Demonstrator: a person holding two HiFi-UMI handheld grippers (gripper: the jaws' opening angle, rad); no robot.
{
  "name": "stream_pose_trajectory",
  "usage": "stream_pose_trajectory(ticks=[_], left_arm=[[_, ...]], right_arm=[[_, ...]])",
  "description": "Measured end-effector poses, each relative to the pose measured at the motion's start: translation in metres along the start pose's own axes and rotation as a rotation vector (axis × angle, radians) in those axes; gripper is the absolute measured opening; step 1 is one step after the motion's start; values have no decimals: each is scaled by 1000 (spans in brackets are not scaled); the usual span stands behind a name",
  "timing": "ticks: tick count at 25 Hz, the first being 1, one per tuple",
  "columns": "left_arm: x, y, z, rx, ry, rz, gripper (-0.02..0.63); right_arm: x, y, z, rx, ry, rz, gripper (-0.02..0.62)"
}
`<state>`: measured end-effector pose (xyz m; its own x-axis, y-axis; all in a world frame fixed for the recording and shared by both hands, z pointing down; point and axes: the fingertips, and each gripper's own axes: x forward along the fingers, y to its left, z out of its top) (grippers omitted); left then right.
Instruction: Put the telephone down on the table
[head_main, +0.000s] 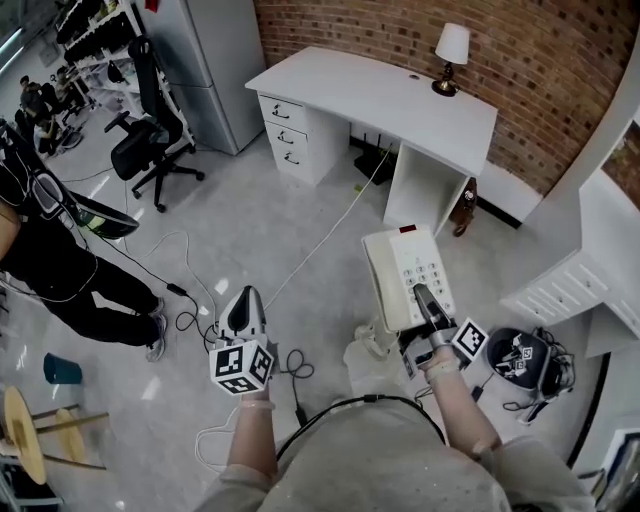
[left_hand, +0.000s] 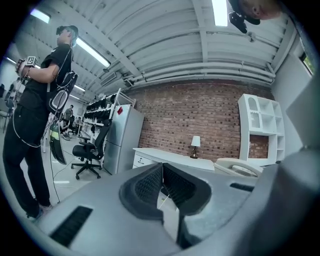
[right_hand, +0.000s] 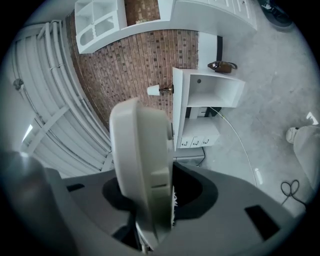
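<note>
A cream push-button telephone (head_main: 405, 275) hangs in the air above the grey floor. My right gripper (head_main: 425, 302) is shut on its lower edge, one black finger lying across the keypad. In the right gripper view the telephone (right_hand: 142, 165) stands edge-on between the pads of that gripper (right_hand: 150, 202). My left gripper (head_main: 243, 312) is lower left of it, shut and holding nothing; its pads (left_hand: 150, 187) meet in the left gripper view, where the telephone (left_hand: 240, 167) shows to the right. The white table (head_main: 380, 100) stands farther ahead by the brick wall.
A small lamp (head_main: 450, 55) sits on the table's far right corner. Cables (head_main: 190, 310) trail over the floor. An office chair (head_main: 150, 130) and a person in black (head_main: 60, 260) are at left. A white drawer unit (head_main: 590, 260) and a black headset (head_main: 525, 360) are at right.
</note>
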<state>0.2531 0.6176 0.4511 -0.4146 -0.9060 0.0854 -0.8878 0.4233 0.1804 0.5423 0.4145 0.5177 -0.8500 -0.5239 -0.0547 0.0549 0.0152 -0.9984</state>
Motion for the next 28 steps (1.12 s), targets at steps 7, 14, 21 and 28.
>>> stream_pose_trajectory(ticks=[7,14,21,28], left_arm=[[71,6,-1,-21,15,23,8],[156,5,17,-15,10,39,8],[230,2,21,-9,19,63,8],[291,-2,22,-22,2,84,8]], right_arm=[[65,-5,28,9,42,29,167],[141,-7,71,-14,97,35,169],[205,-9,110,-2,122,25,169],[259,-12,145,-21,161,28,169]])
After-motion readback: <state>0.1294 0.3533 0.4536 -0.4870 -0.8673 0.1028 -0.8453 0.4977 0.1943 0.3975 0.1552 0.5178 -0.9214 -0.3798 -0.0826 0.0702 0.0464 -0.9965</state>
